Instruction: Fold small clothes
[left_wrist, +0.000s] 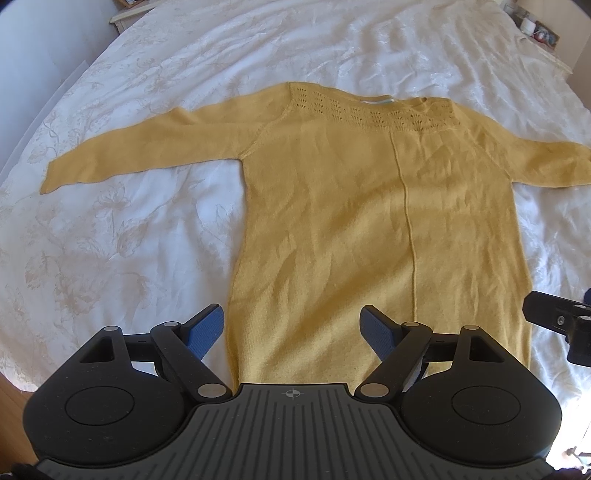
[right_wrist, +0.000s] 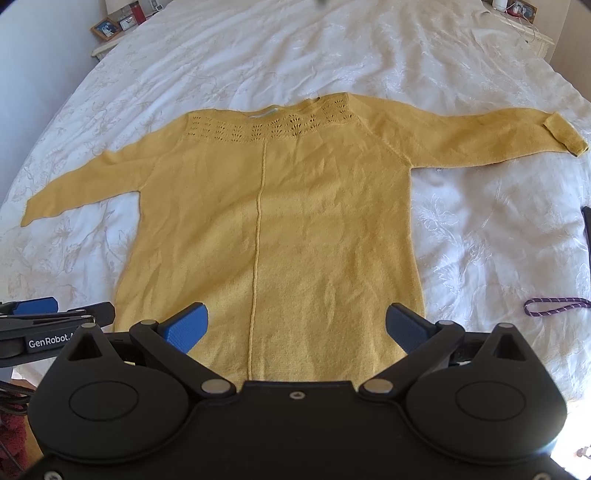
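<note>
Yellow sweater (left_wrist: 351, 221) lay flat on bed (left_wrist: 129, 240), unfolded (step 1 pending). Left tongs (left_wrist: 293, 328) & right tongs (right_wrist: 297, 325) wide, empty, at 6 o'clock hem. Next: grab sleeve, prob.

This is a bedroom in a home. A wide bed (right_wrist: 461, 229) fills both views, covered by a white spread with a faint flower pattern, creased in soft folds. Beyond the bed's far left corner stands a pale nightstand (right_wrist: 105, 46) with a framed photo (right_wrist: 105, 28), a small clock (right_wrist: 127, 24) and a red bottle (right_wrist: 137, 13). Beyond the far right corner is a second pale nightstand (right_wrist: 535, 35) with another framed picture (right_wrist: 526, 10) and a white cord (right_wrist: 524, 31). Plain white wall (left_wrist: 48, 40) rises left of the bed. Wooden floor (left_wrist: 14, 413) shows below the bed's near left edge. Daylight falls across the spread.
</note>
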